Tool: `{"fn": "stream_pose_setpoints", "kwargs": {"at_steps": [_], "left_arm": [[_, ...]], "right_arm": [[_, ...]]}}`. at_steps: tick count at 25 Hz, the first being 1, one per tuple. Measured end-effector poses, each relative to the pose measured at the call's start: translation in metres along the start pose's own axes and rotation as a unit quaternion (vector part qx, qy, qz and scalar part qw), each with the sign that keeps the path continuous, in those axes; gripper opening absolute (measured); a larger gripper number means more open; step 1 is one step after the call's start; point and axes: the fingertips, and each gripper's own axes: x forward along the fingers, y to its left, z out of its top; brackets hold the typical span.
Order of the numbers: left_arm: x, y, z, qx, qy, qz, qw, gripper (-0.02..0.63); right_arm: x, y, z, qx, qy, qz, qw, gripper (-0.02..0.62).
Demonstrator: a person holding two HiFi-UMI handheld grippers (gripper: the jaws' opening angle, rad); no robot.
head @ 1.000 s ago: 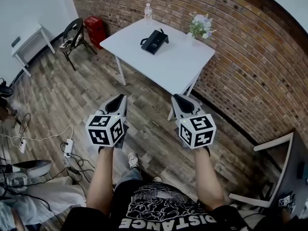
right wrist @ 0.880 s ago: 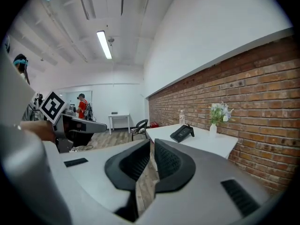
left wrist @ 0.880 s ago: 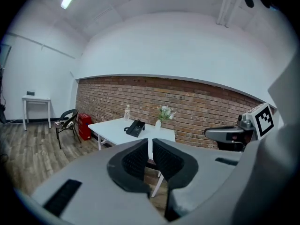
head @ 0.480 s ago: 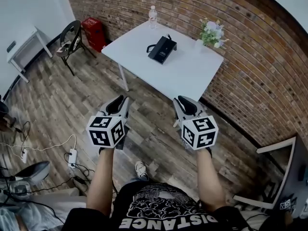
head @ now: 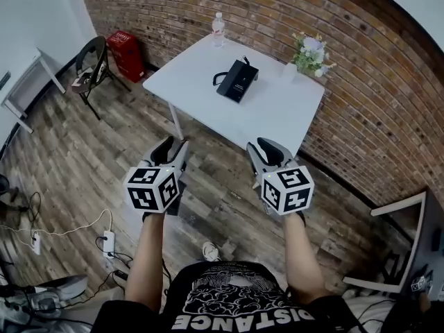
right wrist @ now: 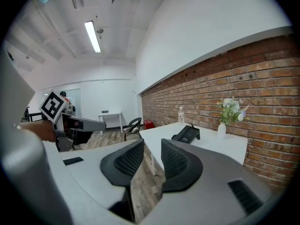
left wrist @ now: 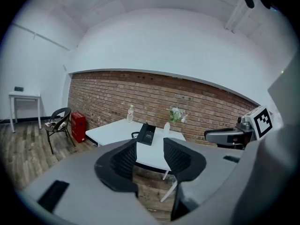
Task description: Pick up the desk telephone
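Note:
A black desk telephone (head: 237, 80) lies in the middle of a white table (head: 201, 71) against the brick wall; it also shows in the left gripper view (left wrist: 147, 134) and the right gripper view (right wrist: 186, 134). Both grippers hang over the wooden floor, well short of the table. My left gripper (head: 173, 146) is opening, with nothing between its jaws. My right gripper (head: 264, 146) is opening too, with a narrower gap that is also empty. The jaws point toward the table.
On the table stand a water bottle (head: 218, 28) at the far edge and a vase of flowers (head: 308, 52) at the right. A black chair (head: 88, 68) and a red box (head: 125, 50) stand at the left. Cables and a power strip (head: 109, 243) lie on the floor.
The person has walked toward the table, so the table and telephone look nearer. Both grippers' jaws have parted, the left more than the right.

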Motion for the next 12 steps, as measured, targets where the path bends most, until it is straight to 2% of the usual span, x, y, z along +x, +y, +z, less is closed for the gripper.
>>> {"fn": "stream_pose_setpoints", "kwargs": {"at_steps": [6, 12], "left_arm": [[0.013, 0.018, 0.012, 0.003, -0.010, -0.017, 0.9998, 0.173], [0.028, 0.026, 0.018, -0.001, -0.011, -0.036, 0.9993, 0.219]], "right_arm": [[0.019, 0.005, 0.010, 0.007, -0.011, -0.005, 1.000, 0.130], [0.035, 0.001, 0.012, 0.013, -0.011, -0.018, 1.000, 0.190]]}}
